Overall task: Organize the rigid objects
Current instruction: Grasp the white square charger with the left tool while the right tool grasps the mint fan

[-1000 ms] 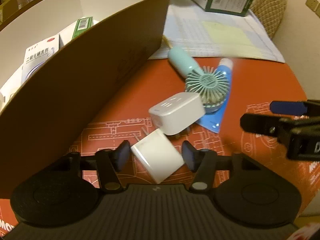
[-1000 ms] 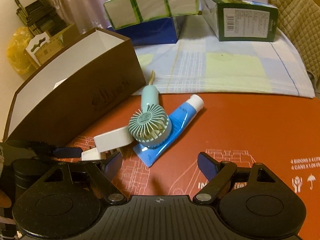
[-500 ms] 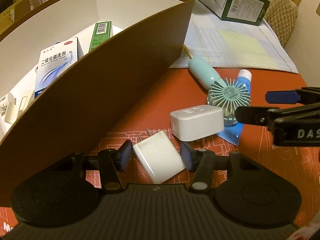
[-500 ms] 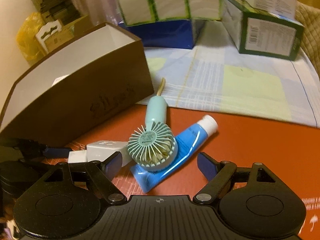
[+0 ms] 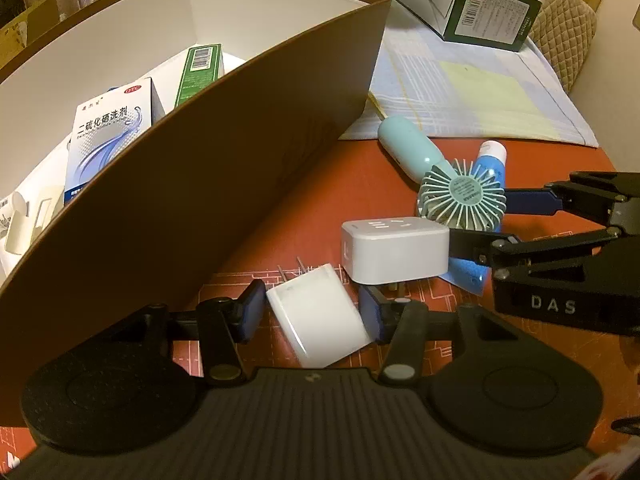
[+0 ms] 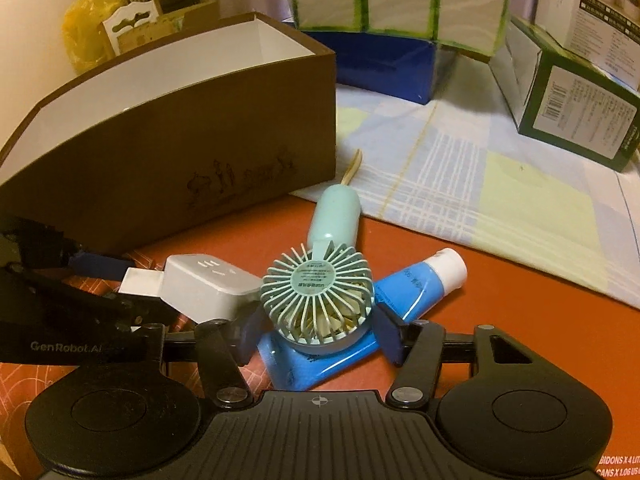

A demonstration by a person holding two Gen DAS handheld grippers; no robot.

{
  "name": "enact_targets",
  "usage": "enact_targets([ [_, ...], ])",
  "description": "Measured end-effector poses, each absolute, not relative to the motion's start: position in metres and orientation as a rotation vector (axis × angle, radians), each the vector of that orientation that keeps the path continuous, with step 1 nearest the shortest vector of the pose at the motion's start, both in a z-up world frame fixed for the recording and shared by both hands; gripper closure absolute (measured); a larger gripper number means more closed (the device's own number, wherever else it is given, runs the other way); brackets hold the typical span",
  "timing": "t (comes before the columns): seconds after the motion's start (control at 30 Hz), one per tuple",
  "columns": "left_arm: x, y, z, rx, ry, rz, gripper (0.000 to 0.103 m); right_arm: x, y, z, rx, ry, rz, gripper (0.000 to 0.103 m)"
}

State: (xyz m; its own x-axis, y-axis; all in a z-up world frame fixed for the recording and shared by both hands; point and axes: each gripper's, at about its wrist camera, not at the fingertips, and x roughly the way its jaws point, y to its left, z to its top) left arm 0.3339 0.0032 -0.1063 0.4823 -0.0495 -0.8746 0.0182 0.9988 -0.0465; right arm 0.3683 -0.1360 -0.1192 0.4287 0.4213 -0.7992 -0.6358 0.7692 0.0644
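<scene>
My left gripper is shut on a small white charger block, held beside the brown box. A larger white power adapter lies just beyond it. My right gripper has its fingers on both sides of the head of a mint handheld fan, which rests on a blue tube. The fingers look close on the fan head. The fan and the right gripper also show in the left wrist view.
The brown box holds several medicine cartons. A checked cloth lies behind the fan. Green cartons and a blue box stand at the back. The table is red-orange.
My right gripper moved forward and its fingers closed in around the fan head. My left gripper rose with the white block, so more of the box's inside shows.
</scene>
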Motion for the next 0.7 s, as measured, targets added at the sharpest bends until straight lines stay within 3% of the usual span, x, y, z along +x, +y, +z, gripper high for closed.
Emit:
enact_targets([
  [0.7,0.309,-0.011,-0.108,0.008,1.042,-0.096,0.058,0.321,-0.175,-0.117,-0.251,0.934,0.623,0.049],
])
